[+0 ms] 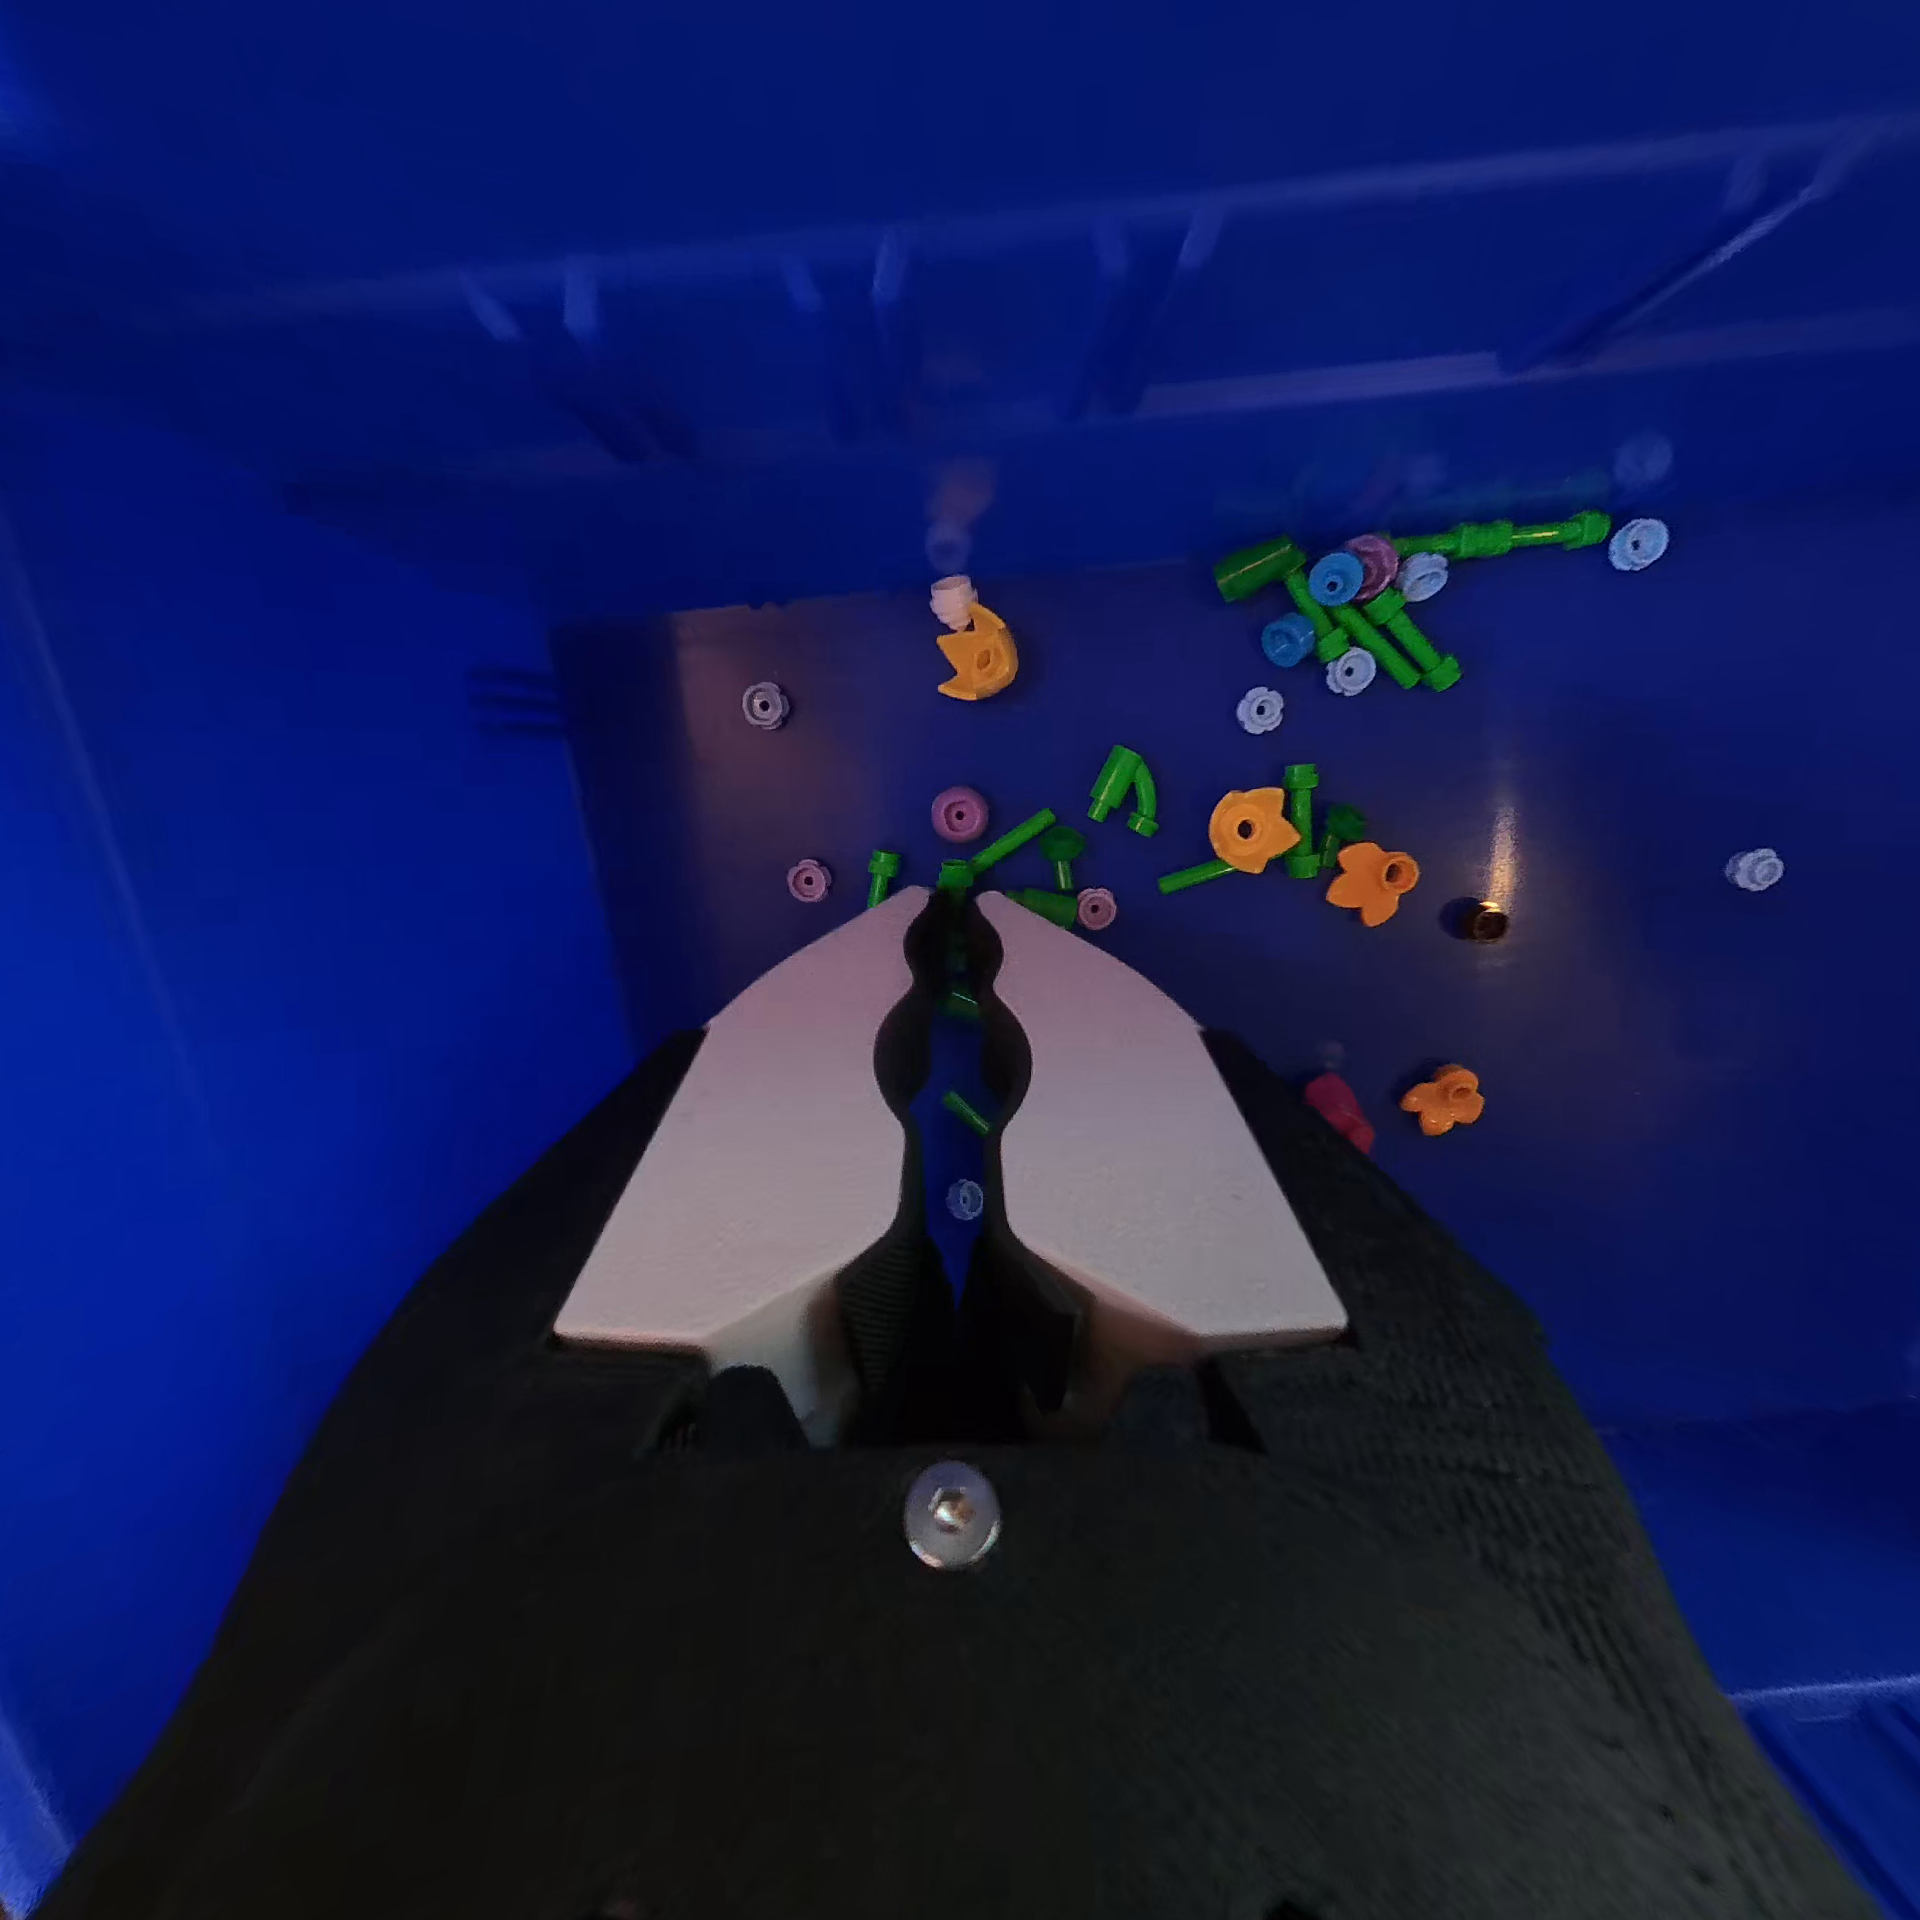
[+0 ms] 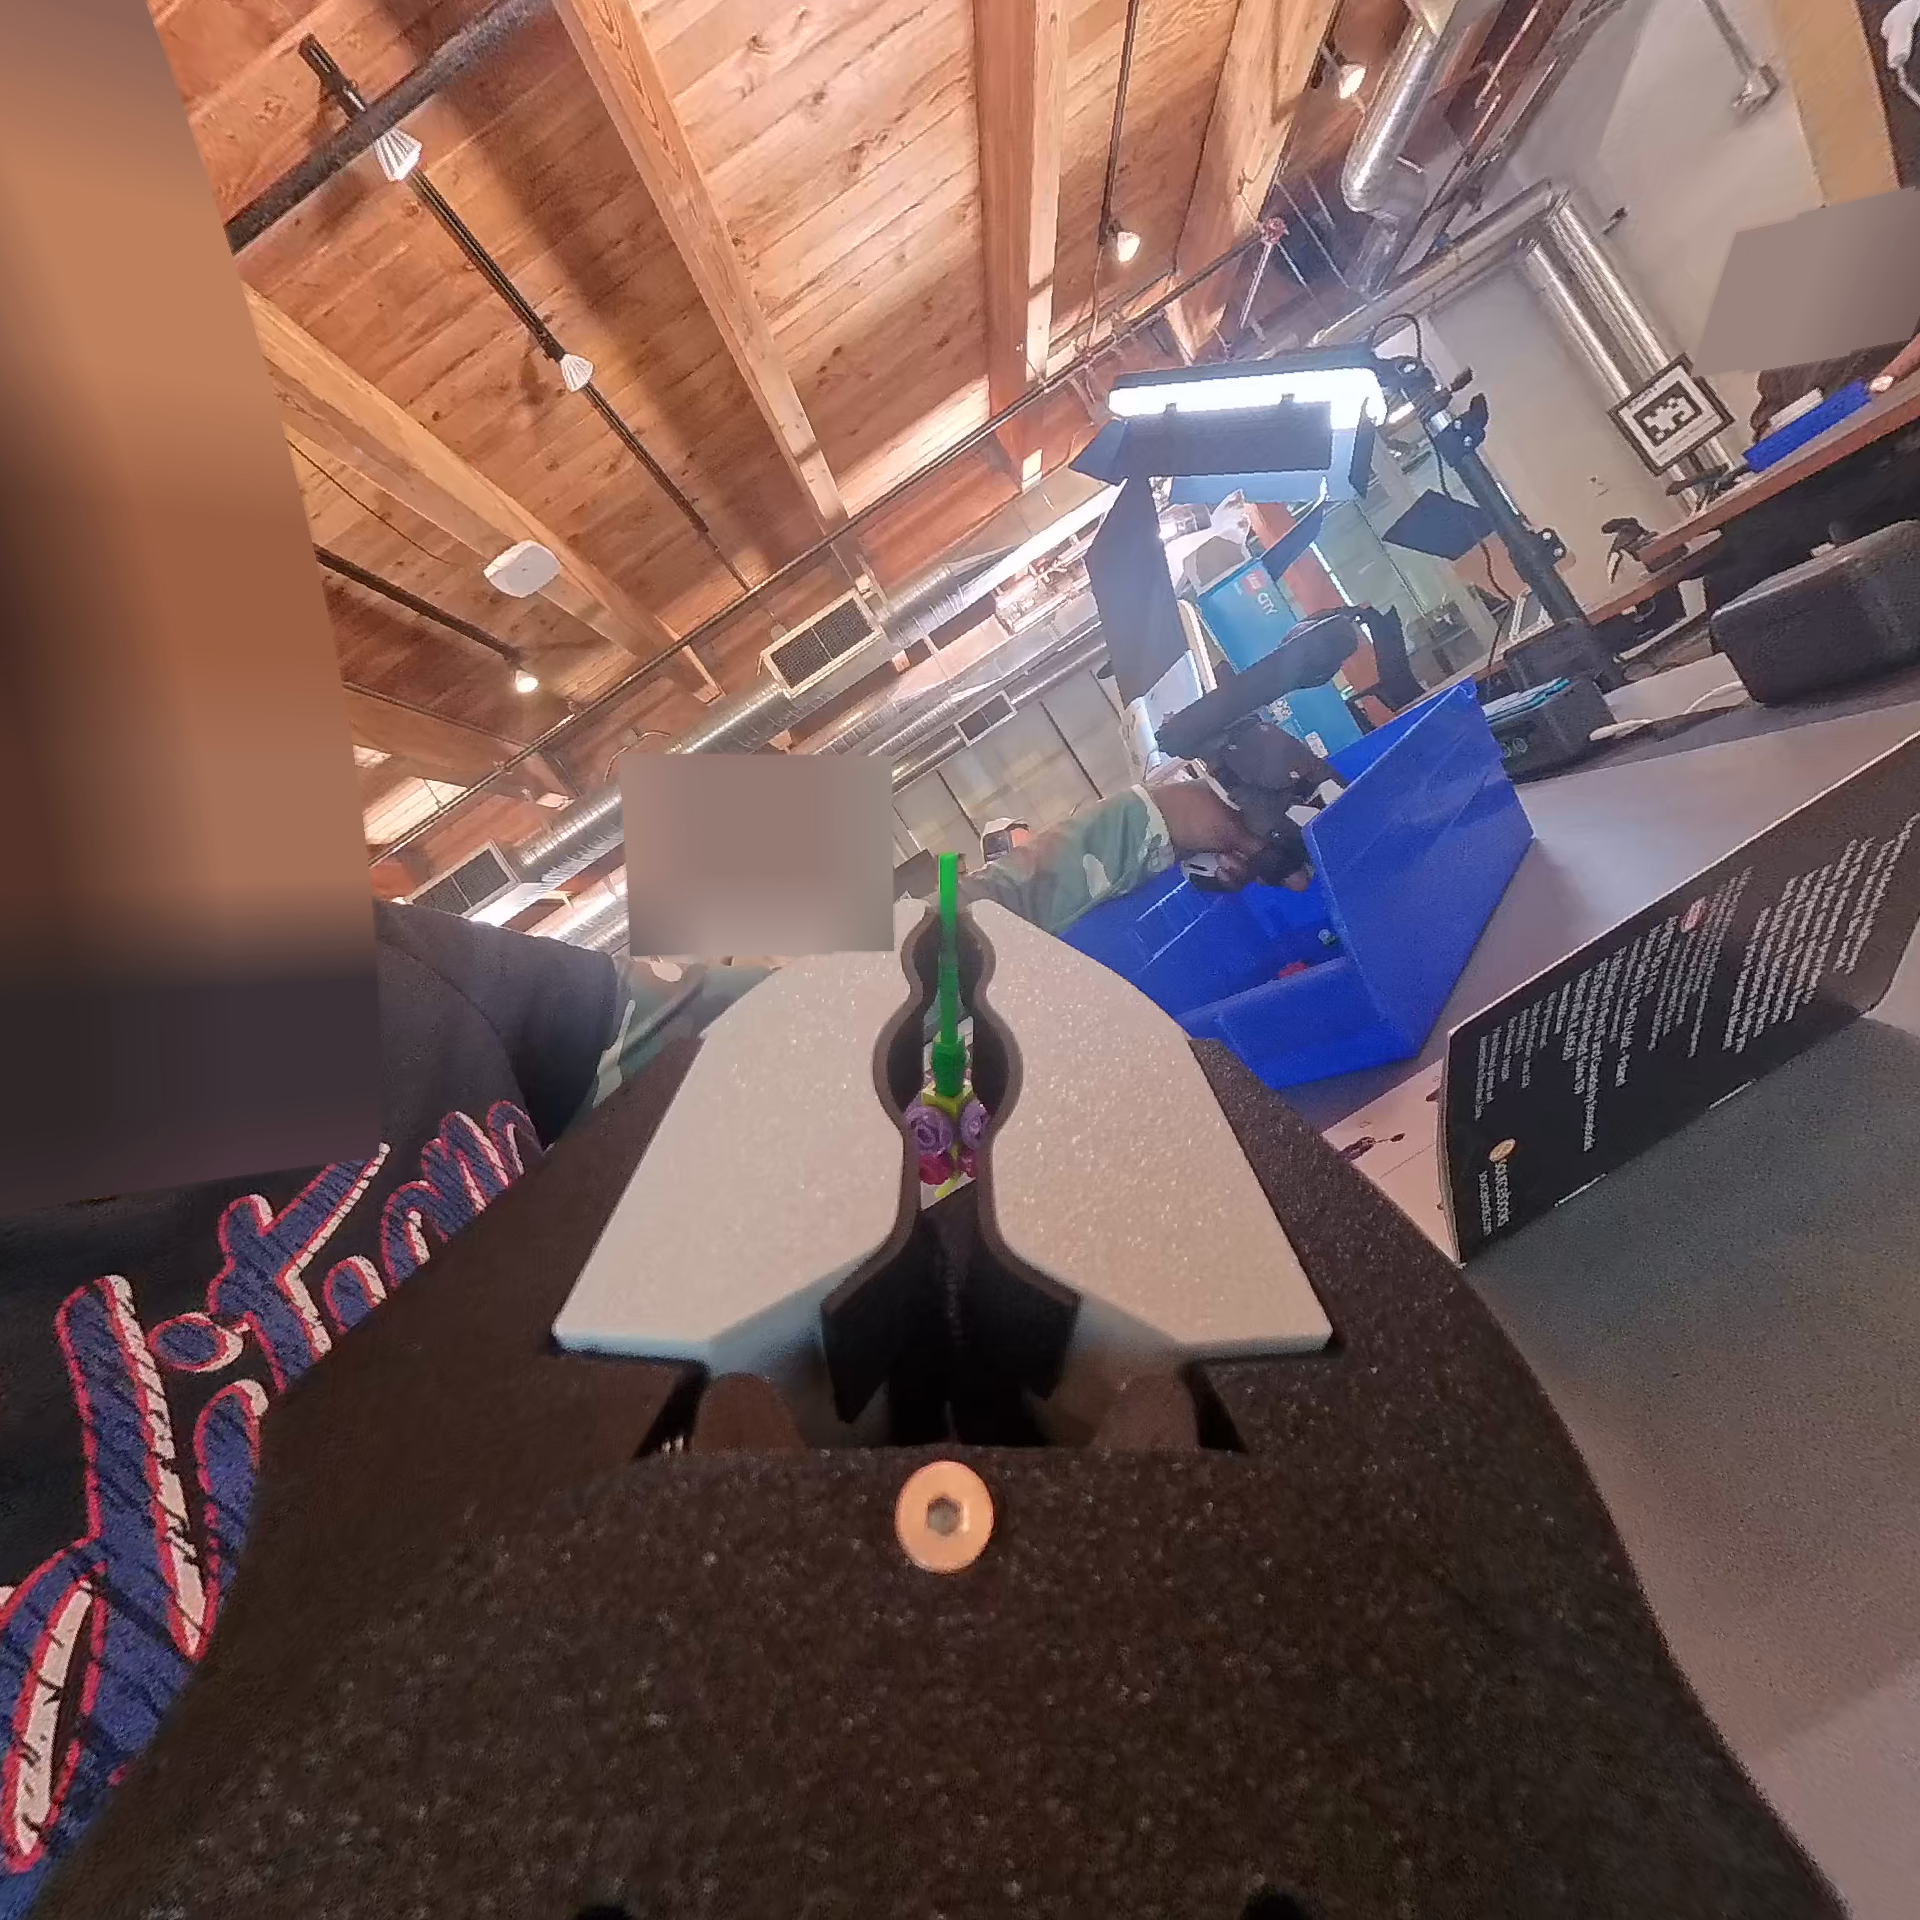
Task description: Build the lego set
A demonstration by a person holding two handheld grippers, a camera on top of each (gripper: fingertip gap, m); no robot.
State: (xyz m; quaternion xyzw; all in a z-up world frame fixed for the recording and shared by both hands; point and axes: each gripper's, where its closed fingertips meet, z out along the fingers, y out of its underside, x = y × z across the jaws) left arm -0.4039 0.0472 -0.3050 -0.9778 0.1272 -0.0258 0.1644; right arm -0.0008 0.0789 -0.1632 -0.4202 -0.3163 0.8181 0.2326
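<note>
My left gripper (image 1: pixel 951 902) is down inside a blue bin (image 1: pixel 312 935), its tips closed around a small green stem piece (image 1: pixel 953 875) on the bin floor. Loose pieces lie around it: green stems (image 1: pixel 1361 623), orange flowers (image 1: pixel 1252 828), purple studs (image 1: pixel 958 811) and pale blue studs (image 1: pixel 1638 542). My right gripper (image 2: pixel 948 914) is shut on a green stem (image 2: pixel 948 966) with purple flowers (image 2: pixel 945 1127) at its near end, and holds it up in the air, tilted towards the ceiling. The right wrist view also shows the left gripper (image 2: pixel 1247 790) in the bin (image 2: pixel 1434 894).
The bin's blue walls close in on the left gripper on all sides. A black box (image 2: pixel 1683 1018) stands on the grey table (image 2: pixel 1662 1403) right of my right gripper. A lit light panel (image 2: pixel 1236 400) on a stand is behind the bin. A person's dark shirt (image 2: pixel 208 1403) is at the left. Some 45 cm of space lies between my two pairs of fingers.
</note>
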